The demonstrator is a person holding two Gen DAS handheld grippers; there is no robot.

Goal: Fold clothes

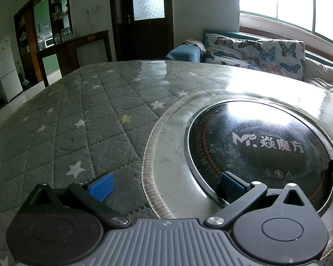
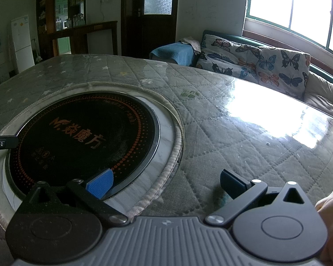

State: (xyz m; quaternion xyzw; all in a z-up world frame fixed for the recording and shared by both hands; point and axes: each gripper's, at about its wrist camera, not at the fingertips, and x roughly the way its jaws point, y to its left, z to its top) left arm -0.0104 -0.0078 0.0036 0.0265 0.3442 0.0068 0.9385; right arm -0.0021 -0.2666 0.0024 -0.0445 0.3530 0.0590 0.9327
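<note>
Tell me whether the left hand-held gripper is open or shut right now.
Open. The left hand-held gripper has its blue pads spread wide apart, with only the quilted table cover between them, nothing held.

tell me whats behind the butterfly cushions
Behind the butterfly cushions a dark green backrest edge shows, then the sill and the bright window. The cushions cover the rest of the backrest.

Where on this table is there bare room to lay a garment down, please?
Two patches are free: the quilted star cover between the round black cooktop and the table's far edge, and the glossy quilted stretch between the cooktop and the butterfly cushions. No clothes show. Both the left gripper and right gripper stand open near the cooktop.
</note>
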